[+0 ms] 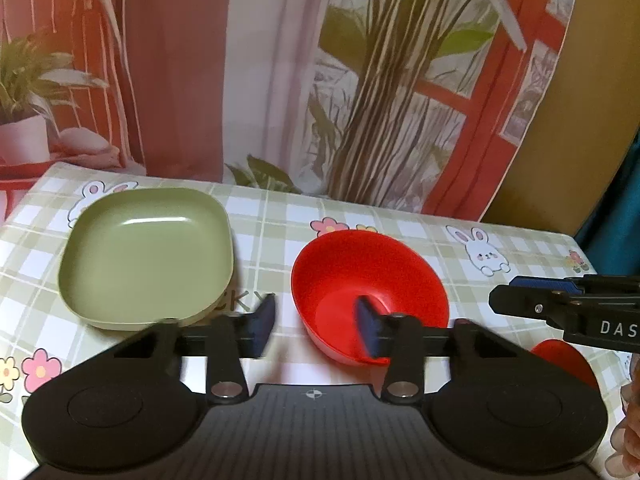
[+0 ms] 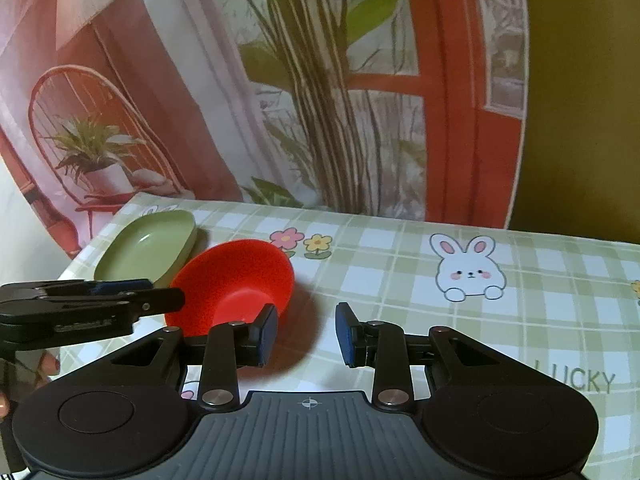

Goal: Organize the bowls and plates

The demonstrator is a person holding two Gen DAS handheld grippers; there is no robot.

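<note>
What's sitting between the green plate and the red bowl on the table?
Nothing: only bare checked tablecloth separates the green plate from the red bowl in the left wrist view. In the right wrist view the two overlap, so it shows no gap.

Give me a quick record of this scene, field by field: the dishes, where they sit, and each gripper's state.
surface: checked bunny tablecloth
green plate: empty, on the cloth
red bowl: empty, beside the plate, not touching it
left gripper: open, jaws straddling the bowl's near rim
right gripper: open, nothing between its jaws
</note>
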